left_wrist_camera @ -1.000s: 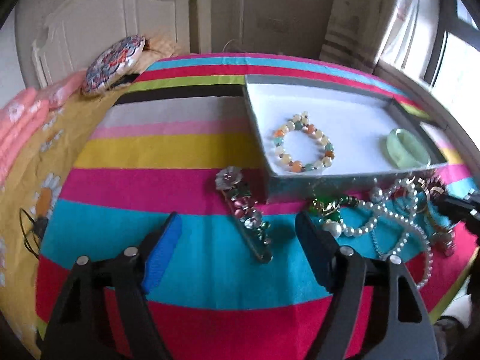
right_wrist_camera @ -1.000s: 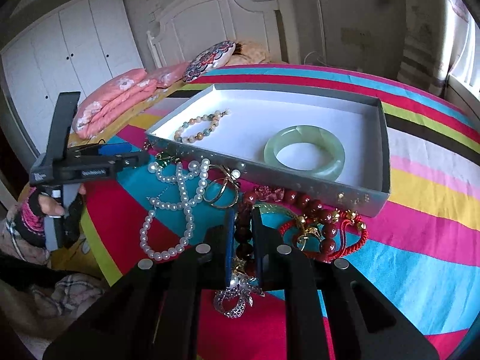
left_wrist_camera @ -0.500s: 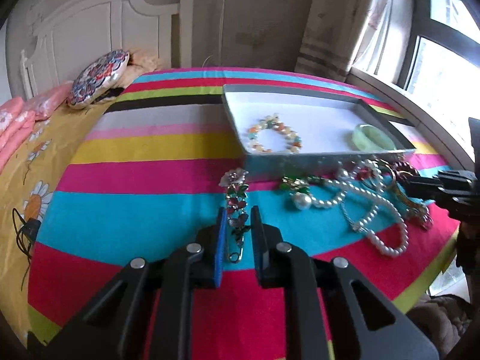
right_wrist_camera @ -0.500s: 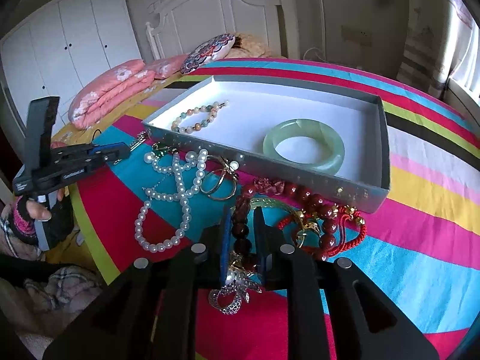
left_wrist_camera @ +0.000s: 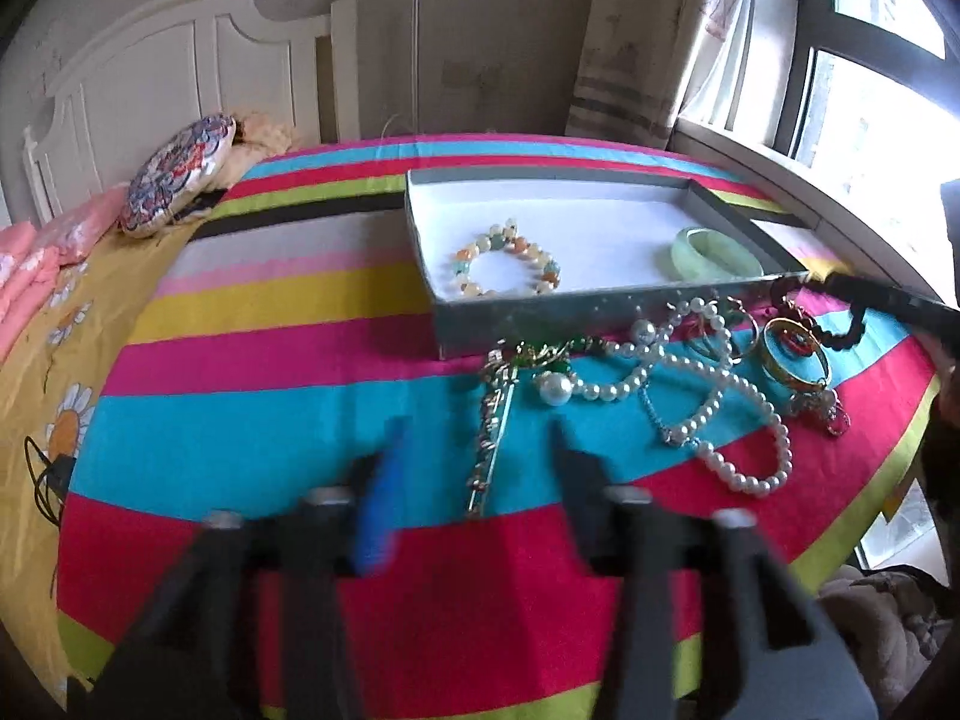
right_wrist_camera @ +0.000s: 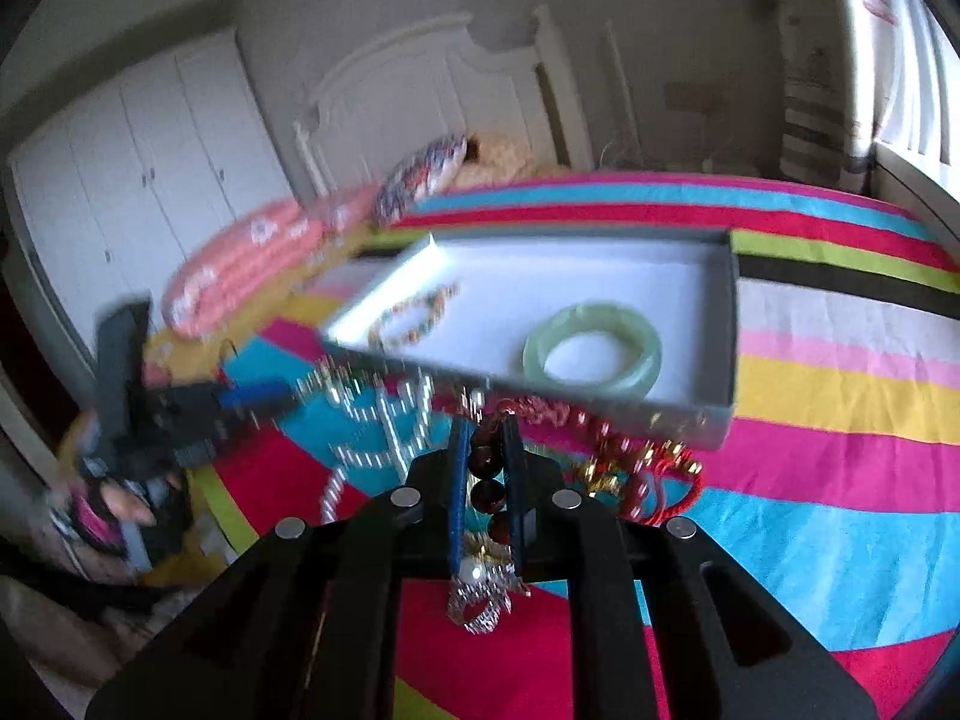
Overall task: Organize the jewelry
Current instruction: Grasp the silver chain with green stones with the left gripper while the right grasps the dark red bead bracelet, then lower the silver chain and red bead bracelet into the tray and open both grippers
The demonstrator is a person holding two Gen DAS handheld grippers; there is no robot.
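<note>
A grey box (left_wrist_camera: 540, 315) with a white floor lies on the striped bedspread. It holds a pastel bead bracelet (left_wrist_camera: 507, 264) and a green jade bangle (left_wrist_camera: 714, 252). My left gripper (left_wrist_camera: 474, 450) is open, its jaws on either side of a long jewelled hairpin (left_wrist_camera: 495, 438) lying on the cloth. My right gripper (right_wrist_camera: 485, 456) is shut on a dark red bead bracelet (right_wrist_camera: 487, 474) and holds it above the bedspread; the bracelet also shows hanging at the right of the left wrist view (left_wrist_camera: 840, 330). A pearl necklace (left_wrist_camera: 708, 396) and a gold bangle (left_wrist_camera: 795, 354) lie before the box.
A red cord bracelet (right_wrist_camera: 666, 480) and a silver trinket (right_wrist_camera: 480, 606) lie near my right gripper. A patterned round cushion (left_wrist_camera: 177, 174) and pink pillows (right_wrist_camera: 240, 276) lie by the white headboard (left_wrist_camera: 180, 72). The bed edge runs at the right, under a window (left_wrist_camera: 870, 90).
My left gripper has opened and let go of the hairpin, which lies on the cloth. My right gripper has lifted, still shut on the dark red beads.
</note>
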